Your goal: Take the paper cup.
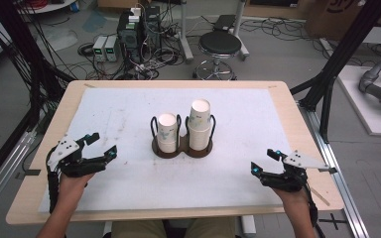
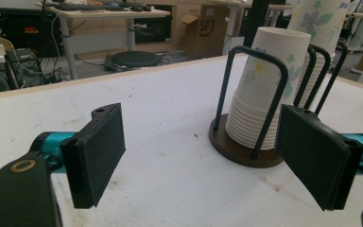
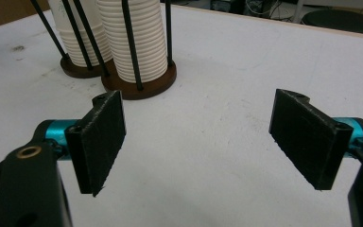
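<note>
Two stacks of white paper cups with flower prints stand in a dark wire holder with a brown double base (image 1: pixel 182 149) at the table's middle. The left stack (image 1: pixel 167 131) is shorter than the right stack (image 1: pixel 200 124). My left gripper (image 1: pixel 101 145) rests at the table's left, open, nothing between its pads; in its own view (image 2: pixel 203 158) the shorter stack (image 2: pixel 262 94) stands ahead to the right. My right gripper (image 1: pixel 264 161) rests at the right, open and empty; its own view (image 3: pixel 198 142) has the nearer stack (image 3: pixel 134 40) ahead to the left.
A white mat (image 1: pixel 129 114) covers the wooden table (image 1: pixel 62 109). Beyond the far edge stand a black stool (image 1: pixel 220 47) and electronics with cables (image 1: pixel 134 32). A black frame post (image 1: pixel 337 64) rises at the right.
</note>
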Available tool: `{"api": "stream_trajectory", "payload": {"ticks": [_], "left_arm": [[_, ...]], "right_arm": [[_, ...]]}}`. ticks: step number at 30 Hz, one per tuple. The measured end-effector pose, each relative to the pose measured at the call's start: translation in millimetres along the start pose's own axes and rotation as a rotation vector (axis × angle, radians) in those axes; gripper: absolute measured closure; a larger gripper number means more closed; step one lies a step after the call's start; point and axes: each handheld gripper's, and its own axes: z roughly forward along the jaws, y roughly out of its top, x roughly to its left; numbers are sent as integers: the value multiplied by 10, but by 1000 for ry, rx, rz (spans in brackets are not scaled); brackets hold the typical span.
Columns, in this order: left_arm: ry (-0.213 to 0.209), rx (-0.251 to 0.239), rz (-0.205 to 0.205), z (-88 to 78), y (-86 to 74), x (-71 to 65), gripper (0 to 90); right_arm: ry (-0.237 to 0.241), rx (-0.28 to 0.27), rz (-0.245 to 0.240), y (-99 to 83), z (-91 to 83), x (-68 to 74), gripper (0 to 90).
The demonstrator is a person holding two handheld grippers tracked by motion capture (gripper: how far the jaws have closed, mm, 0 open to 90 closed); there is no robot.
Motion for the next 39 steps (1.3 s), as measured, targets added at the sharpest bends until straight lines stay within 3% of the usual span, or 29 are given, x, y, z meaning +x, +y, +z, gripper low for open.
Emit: {"api": "stream_trajectory", "payload": {"ticks": [14,21,29,39], "left_arm": [[-20,-7,-20,-17,30,-14,168],[-68,-20,-24,31,94,-54,168],[-93,-24,-8,174,281,-85,165],[-203,-12,32,505,673,-258,168]], "right_arm": [[4,3,6,-15,-2,-9,199],[8,5,1,-8,-23,38,199],[12,13,6,-17,-16,37,199],[23,19,-9,2,16,65,199]]}}
